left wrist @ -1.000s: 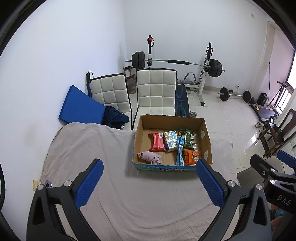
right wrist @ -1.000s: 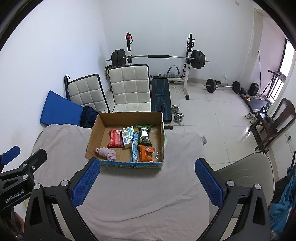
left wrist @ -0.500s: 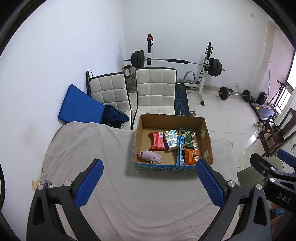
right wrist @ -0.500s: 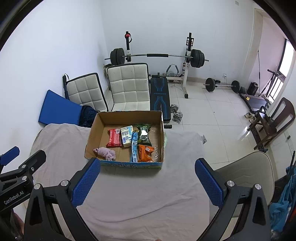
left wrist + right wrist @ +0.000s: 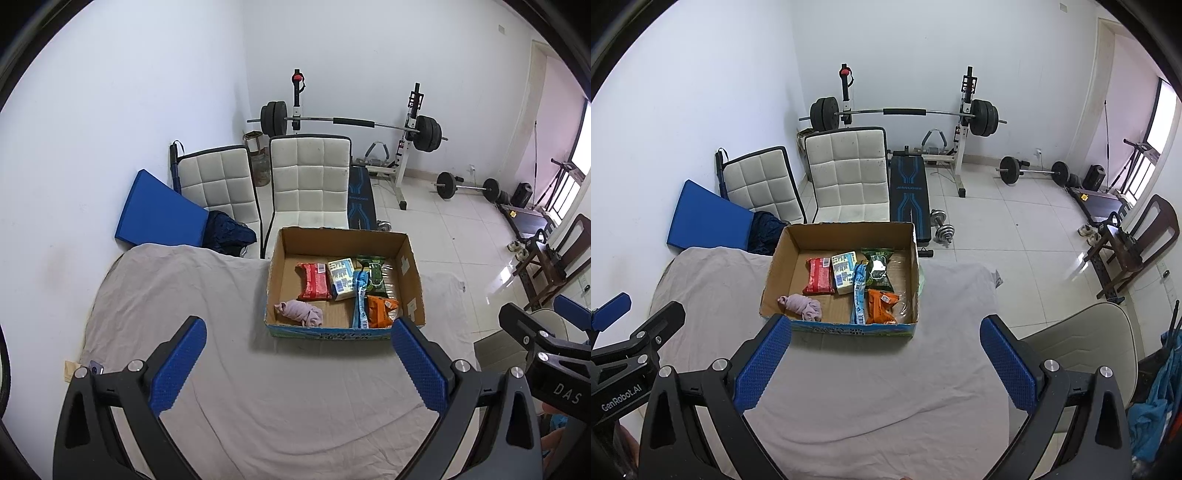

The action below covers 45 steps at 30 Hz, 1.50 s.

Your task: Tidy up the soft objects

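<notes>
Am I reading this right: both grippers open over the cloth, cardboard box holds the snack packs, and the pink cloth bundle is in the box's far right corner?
Not quite. The pink cloth bundle lies in the near left corner of the cardboard box, as the right wrist view shows. The rest holds: left gripper and right gripper both open, snack packs inside.

white walls (image 5: 147,92) and a glossy tiled floor (image 5: 1015,236) are seen, with two white padded chairs (image 5: 310,184) near a barbell rack (image 5: 905,110) at the far wall.
</notes>
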{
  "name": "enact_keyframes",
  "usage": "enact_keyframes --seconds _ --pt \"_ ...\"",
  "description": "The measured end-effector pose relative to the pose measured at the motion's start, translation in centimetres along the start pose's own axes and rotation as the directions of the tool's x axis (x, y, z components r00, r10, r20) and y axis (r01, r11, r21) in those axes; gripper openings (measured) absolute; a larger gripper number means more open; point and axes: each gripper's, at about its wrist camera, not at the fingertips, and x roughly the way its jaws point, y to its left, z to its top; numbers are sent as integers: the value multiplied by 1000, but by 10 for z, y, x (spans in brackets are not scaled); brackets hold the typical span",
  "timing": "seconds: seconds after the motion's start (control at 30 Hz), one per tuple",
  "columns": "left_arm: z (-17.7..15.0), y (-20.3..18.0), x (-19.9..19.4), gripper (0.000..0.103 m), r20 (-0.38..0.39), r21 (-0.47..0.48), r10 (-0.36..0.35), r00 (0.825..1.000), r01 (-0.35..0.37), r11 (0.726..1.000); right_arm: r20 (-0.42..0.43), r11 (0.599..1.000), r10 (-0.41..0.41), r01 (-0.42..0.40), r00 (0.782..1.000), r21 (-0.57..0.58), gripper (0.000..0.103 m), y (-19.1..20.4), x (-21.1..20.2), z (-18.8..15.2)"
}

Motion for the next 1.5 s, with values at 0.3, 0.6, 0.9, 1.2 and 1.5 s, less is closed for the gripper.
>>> enact_keyframes --seconds 0.3,0.6,0.9,1.2,1.5 --pt "1 1 0 103 -4 -1 -1 1000 1 1000 -2 1000 -2 2 1000 10 103 -1 0 -4" --pt "0 2 1 103 -8 -6 -1 1000 1 1000 5 1000 -11 11 1000 9 103 -1 -2 -9" --pt "-9 2 5 103 -21 -13 3 1000 -3 1000 -8 1000 -8 8 1000 4 103 -1 -2 -13" --pt "-6 3 5 103 -13 -16 11 1000 -11 1000 -1 1000 -7 7 1000 5 103 -1 -3 -14" --pt "-4 5 4 103 -6 -19 9 1000 -10 1000 3 1000 -12 12 1000 -1 103 -1 -6 -12"
